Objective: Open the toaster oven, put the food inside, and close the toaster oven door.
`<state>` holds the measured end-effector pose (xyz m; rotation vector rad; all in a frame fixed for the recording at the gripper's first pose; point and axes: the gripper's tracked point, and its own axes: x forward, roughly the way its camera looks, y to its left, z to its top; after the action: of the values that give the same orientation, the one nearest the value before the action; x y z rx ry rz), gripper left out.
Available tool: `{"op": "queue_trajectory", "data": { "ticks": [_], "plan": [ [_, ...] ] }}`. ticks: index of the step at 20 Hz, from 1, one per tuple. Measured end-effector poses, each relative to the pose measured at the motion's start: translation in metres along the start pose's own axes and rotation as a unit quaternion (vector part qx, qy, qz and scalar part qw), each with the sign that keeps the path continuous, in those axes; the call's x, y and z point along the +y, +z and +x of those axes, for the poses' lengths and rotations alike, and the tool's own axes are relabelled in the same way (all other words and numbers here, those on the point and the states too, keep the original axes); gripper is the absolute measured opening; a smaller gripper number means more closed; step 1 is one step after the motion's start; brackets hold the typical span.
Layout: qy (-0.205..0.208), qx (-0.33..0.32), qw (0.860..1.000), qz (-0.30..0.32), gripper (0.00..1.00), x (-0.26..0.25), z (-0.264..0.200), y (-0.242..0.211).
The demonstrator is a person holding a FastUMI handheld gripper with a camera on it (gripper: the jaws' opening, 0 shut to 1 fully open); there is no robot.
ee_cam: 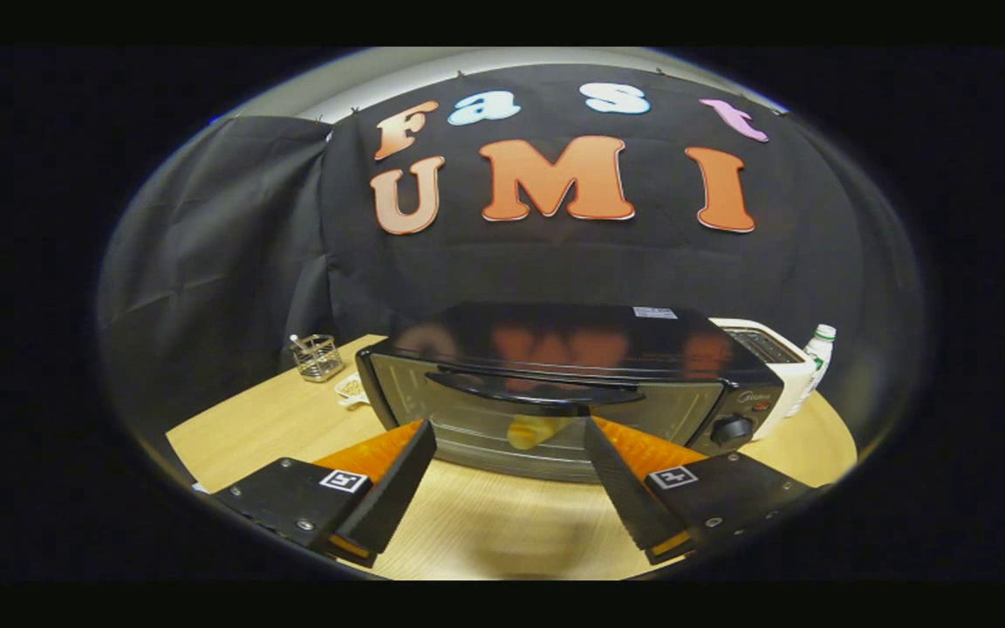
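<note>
Black wedge-shaped jaws with orange backing [509, 436] stand spread wide and hold nothing, hovering over the pale wooden table [502, 523]. Just ahead of them sits the glossy black toaster oven [568, 384], its glass door with curved black handle [533, 390] closed. A yellowish piece of food [530, 432] shows through the glass inside. Beyond, a white toaster [773, 353] and clear plastic bottle [816, 353] stand beside the oven; a wire basket [317, 358] stands on its other side.

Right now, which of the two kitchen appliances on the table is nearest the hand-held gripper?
The black toaster oven, door shut, just ahead of the open hand-held gripper. The white toaster stands behind its knob end.
</note>
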<state>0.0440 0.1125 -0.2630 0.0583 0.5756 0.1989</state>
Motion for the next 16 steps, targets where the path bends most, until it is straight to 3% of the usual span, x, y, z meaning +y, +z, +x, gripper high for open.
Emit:
{"op": "queue_trajectory", "data": {
  "ticks": [5, 13, 16],
  "plan": [
    [-0.023, -0.095, 0.995, -0.026, 1.00, -0.013, -0.053, 0.063],
    [-0.009, -0.203, 0.979, -0.014, 1.00, -0.012, -0.134, 0.128],
    [-0.043, -0.219, 0.974, -0.047, 1.00, -0.028, -0.160, 0.147]
  ]
}}
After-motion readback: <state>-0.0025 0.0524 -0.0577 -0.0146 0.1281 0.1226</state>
